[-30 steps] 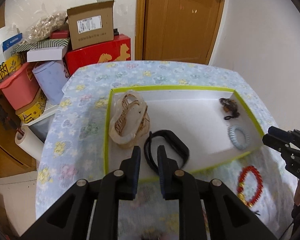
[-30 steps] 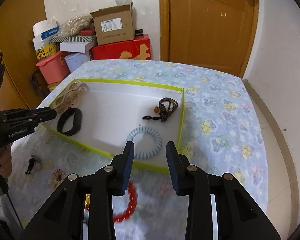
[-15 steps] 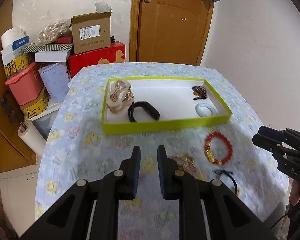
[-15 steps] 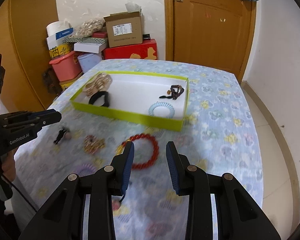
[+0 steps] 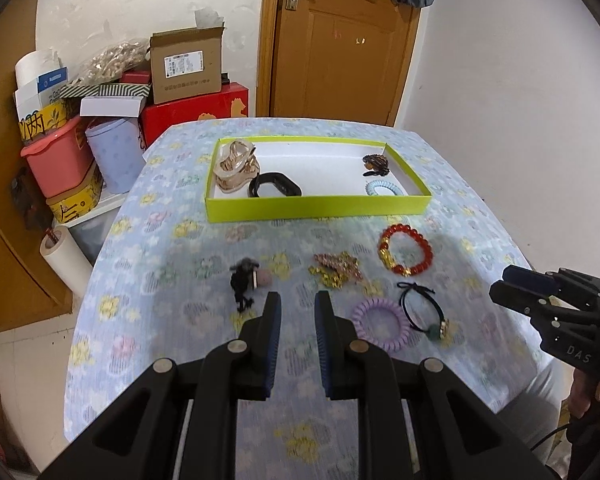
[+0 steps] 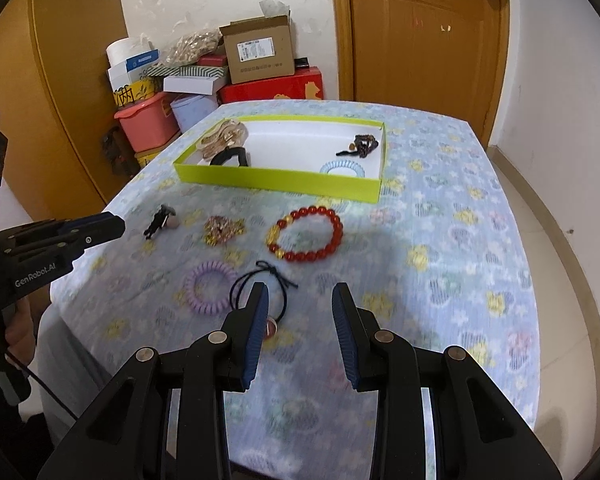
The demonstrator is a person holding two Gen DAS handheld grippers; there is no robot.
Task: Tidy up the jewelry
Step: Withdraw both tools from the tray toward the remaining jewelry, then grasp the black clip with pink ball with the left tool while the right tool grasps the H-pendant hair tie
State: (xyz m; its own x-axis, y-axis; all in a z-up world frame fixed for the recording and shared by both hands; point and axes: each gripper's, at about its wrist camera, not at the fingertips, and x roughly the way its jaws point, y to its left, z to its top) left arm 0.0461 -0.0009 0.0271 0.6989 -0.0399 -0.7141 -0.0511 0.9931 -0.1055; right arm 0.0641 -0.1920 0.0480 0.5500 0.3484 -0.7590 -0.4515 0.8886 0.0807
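A lime-green tray [image 5: 316, 204] [image 6: 276, 182] sits mid-table holding a clear hair claw [image 5: 236, 164], a black band [image 5: 274, 186], a brown beaded piece [image 5: 375, 163] and a blue coil tie [image 5: 384, 188]. On the cloth in front lie a red bead bracelet [image 5: 406, 251] [image 6: 306, 234], a gold-pink clip [image 5: 336, 268], a black hair clip [image 5: 242, 280], a purple coil tie [image 5: 382, 321] [image 6: 210, 287] and a black elastic [image 5: 422, 310] [image 6: 260, 284]. My left gripper [image 5: 296, 306] is open and empty above the near cloth. My right gripper [image 6: 299, 300] is open and empty beside the black elastic.
Stacked boxes [image 5: 184, 64], a pink tub [image 5: 56, 156] and a paper roll [image 5: 64, 260] crowd the floor left of the table. A wooden door [image 5: 340, 52] stands behind. The table's edges drop off near and right [image 6: 536, 320].
Both grippers have pulled back and up from the tray toward the near edge. The loose pieces on the cloth have come into view. Both stay open and empty.
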